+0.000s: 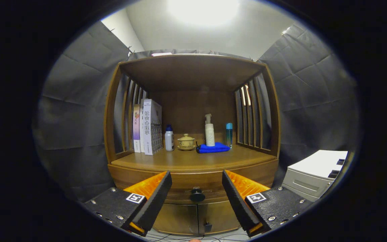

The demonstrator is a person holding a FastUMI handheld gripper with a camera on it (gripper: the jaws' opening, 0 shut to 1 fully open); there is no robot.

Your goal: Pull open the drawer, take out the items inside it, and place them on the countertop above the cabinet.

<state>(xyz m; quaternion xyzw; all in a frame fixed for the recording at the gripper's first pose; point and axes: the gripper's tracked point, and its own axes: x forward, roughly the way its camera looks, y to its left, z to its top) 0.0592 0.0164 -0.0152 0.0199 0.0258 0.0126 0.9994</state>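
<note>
1. The gripper (197, 193) hangs in front of the wooden cabinet (193, 168), its two fingers (156, 198) spread wide and holding nothing.

2. The drawer (193, 185) sits closed just under the countertop (186, 159). Its round black knob (197, 194) lies between the fingers and a little beyond their tips, not yet touched.

3. What the drawer holds cannot be told, since its front is shut.

4. The knob is the only place to take hold. It looks small, hard and smooth, so I judge the foam pads should close squarely on its sides, well onto the neck, or it may slip out as the pull begins.

5. The drawer is likely stiff wood running on wooden rails. Expect some drag at the start and pull straight back; a slanted pull could jam it.

6. The countertop already carries books (148, 127) at the left, then a small white bottle (169, 138), a lidded clay cup (186, 142), a pump bottle (209, 131) standing on a folded blue cloth (213, 148), and a slim blue bottle (229, 134).

7. These stand toward the back. The bare front strip of the countertop looks the safest landing place, as the cup seems fragile and the bottles easy to tip.

8. Below the drawer are two cabinet doors (193, 218); a white machine (314, 176) stands off to the right.
</note>
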